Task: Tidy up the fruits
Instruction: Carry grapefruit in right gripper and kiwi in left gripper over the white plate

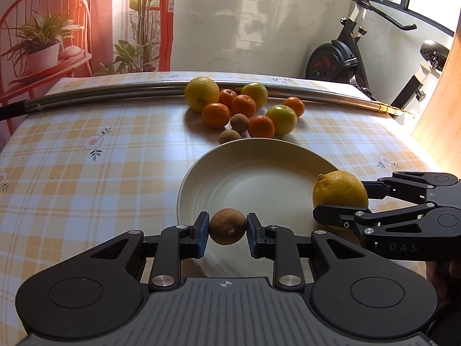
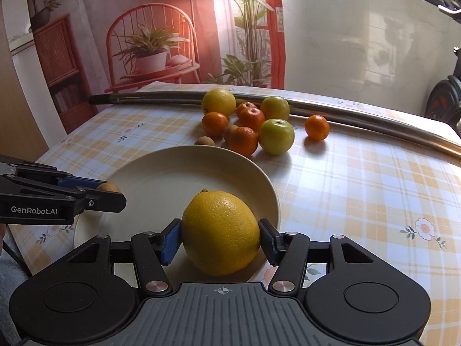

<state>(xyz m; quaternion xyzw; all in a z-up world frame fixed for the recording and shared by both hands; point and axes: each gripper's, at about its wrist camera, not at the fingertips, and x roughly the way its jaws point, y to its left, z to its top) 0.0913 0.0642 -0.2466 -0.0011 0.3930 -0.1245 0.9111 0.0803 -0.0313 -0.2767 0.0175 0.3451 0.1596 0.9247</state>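
Pinched in my left gripper [image 1: 227, 229], one brown fruit [image 1: 227, 229] is hanging over the plate [image 1: 259, 158]; I'm clamping the lemon [image 2: 220, 235] with my right gripper [image 2: 220, 238].

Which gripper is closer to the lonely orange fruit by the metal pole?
Right. The right gripper, shut on the big yellow lemon, sits on that small round orange fruit's side of the white plate; the left gripper sits across it.

Both grippers are black with grey ribbed bases, silver screws and blue finger pads [image 2: 170, 242]; white lettering reads "GenRobot.AI" and "DAS"
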